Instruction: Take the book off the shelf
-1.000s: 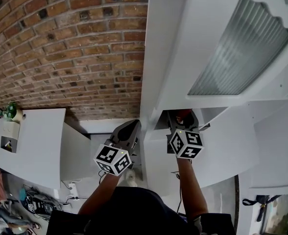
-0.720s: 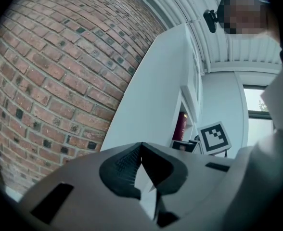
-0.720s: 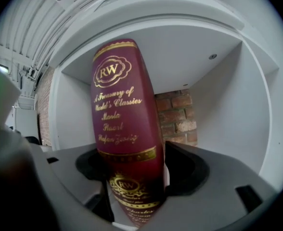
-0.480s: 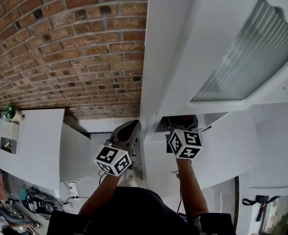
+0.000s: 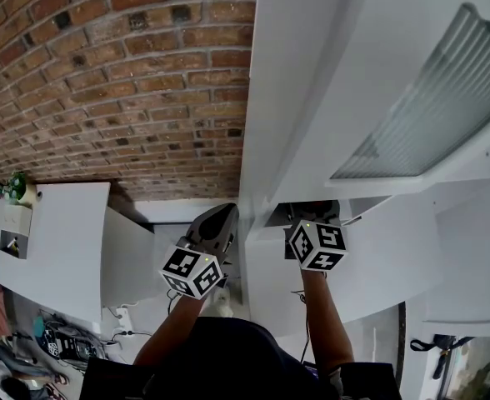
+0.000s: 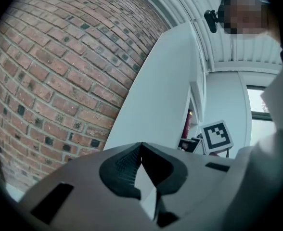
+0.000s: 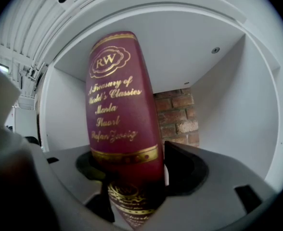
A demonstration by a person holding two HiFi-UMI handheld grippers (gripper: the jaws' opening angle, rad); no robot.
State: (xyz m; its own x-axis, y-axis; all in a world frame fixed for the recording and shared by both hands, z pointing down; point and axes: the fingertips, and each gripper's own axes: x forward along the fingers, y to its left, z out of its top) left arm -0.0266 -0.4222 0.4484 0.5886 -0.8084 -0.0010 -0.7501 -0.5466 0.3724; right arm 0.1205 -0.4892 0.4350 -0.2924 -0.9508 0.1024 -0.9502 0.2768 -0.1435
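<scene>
A maroon book [image 7: 122, 105] with gold lettering on its spine stands in a white shelf compartment [image 7: 218, 81], leaning a little to the left. My right gripper [image 7: 132, 174] is shut on the lower part of its spine. In the head view the right gripper [image 5: 310, 213] reaches into the opening of the white shelf unit [image 5: 303, 98], and the book is hidden behind it. My left gripper [image 5: 218, 220] hangs just left of the unit, shut with nothing held [image 6: 141, 150]. The left gripper view shows the book [image 6: 186, 124] as a red sliver beside the right gripper's marker cube [image 6: 216, 136].
A brick wall [image 5: 120, 82] rises left of the shelf unit. A ribbed glass door [image 5: 428, 115] stands open above right. A low white cabinet [image 5: 53, 240] with a small plant [image 5: 18, 188] sits at the left. Cables and clutter [image 5: 53, 340] lie on the floor below.
The head view has tilted slightly. Both grippers stay almost where they were; the red top of the book above the right gripper no longer shows in the head view.
</scene>
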